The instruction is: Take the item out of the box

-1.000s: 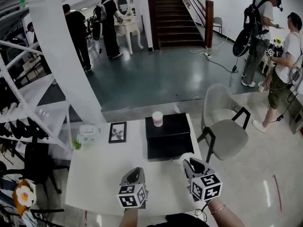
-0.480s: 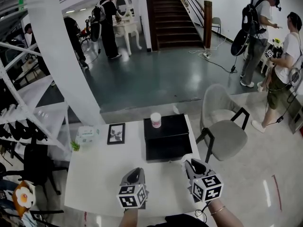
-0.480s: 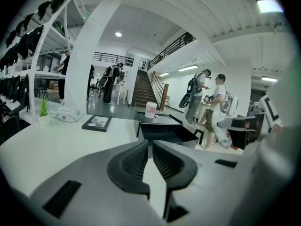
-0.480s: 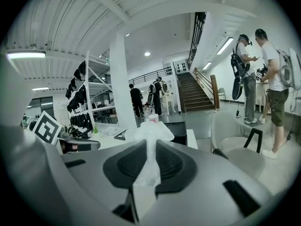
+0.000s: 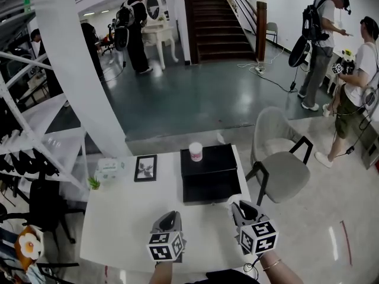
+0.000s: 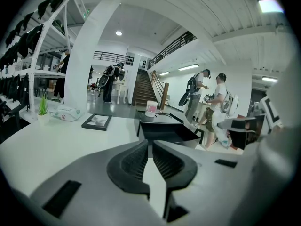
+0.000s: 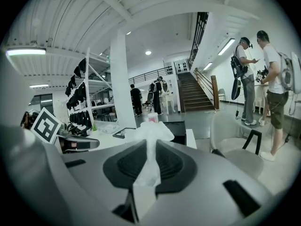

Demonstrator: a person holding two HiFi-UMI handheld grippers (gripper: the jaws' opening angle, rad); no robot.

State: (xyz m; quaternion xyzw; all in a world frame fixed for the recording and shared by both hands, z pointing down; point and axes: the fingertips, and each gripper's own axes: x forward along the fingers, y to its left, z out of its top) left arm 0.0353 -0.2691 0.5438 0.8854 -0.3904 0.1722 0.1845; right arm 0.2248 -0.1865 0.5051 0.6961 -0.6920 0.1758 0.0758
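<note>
A black box [image 5: 210, 173] stands on the white table [image 5: 130, 218], with a white cup with a pink label [image 5: 195, 151] on its far left corner. My right gripper [image 5: 237, 206] hovers at the box's near right corner, shut on a crumpled white tissue-like item [image 7: 153, 131] that sticks up past its fingertips. My left gripper [image 5: 170, 219] is shut and holds nothing, left of the right one over the table's near part. The left gripper view shows the box [image 6: 164, 131] and the cup [image 6: 151, 108] ahead. I cannot see inside the box.
A black picture frame [image 5: 146, 167], a tissue pack [image 5: 109, 167] and a small green plant [image 5: 95, 182] sit at the table's far left. A grey chair [image 5: 284, 164] stands to the right, white shelving [image 5: 35, 141] to the left. Several people stand in the background.
Both grippers stay where they were, the right one still gripping the white item. Only people in the background have shifted.
</note>
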